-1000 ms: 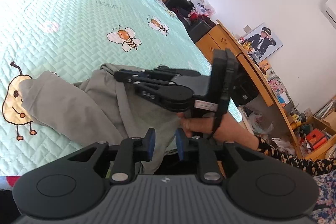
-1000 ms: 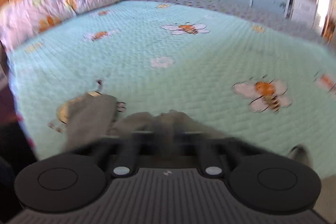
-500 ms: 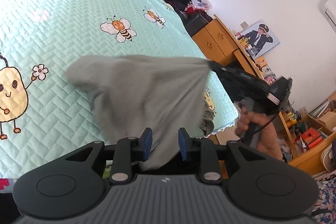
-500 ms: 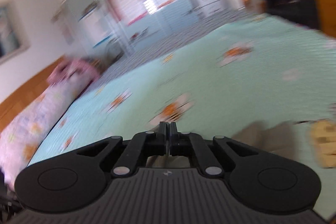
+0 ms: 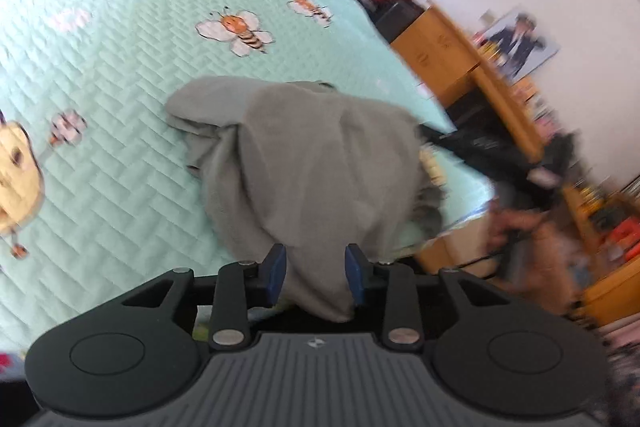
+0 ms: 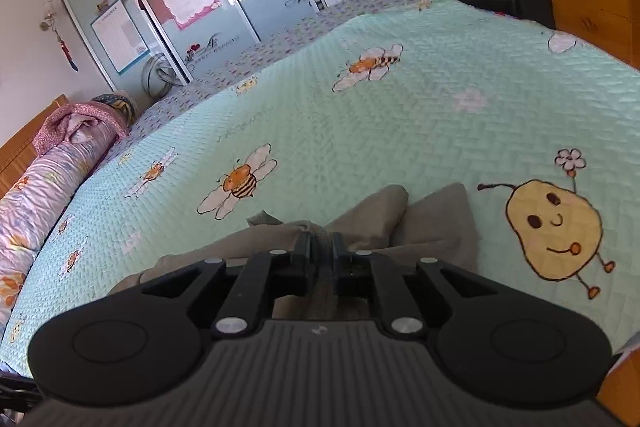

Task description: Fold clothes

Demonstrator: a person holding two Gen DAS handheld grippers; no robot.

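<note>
Soft grey garment (image 5: pixel 316 163) lies bunched on quilted bedspread (image 5: pixel 132 67); left gripper (image 5: pixel 316 277) loosely straddles its hem, jaws just widening, right gripper (image 6: pixel 320 253) pinches a fold, also easing apart.

The garment (image 5: pixel 312 163) is lying bunched on the bedspread (image 5: pixel 120 67) near the bed's edge, a fold sitting between the left gripper (image 5: pixel 316 277) fingers. The wooden cabinet (image 5: pixel 448 43) is standing beyond, seemingly beside the bed.

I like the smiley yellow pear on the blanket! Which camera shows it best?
The right wrist view: the whole pear shows sharp there, with face, legs and flower. In the left wrist view only part of it peeks in at the left edge, blurred.
</note>
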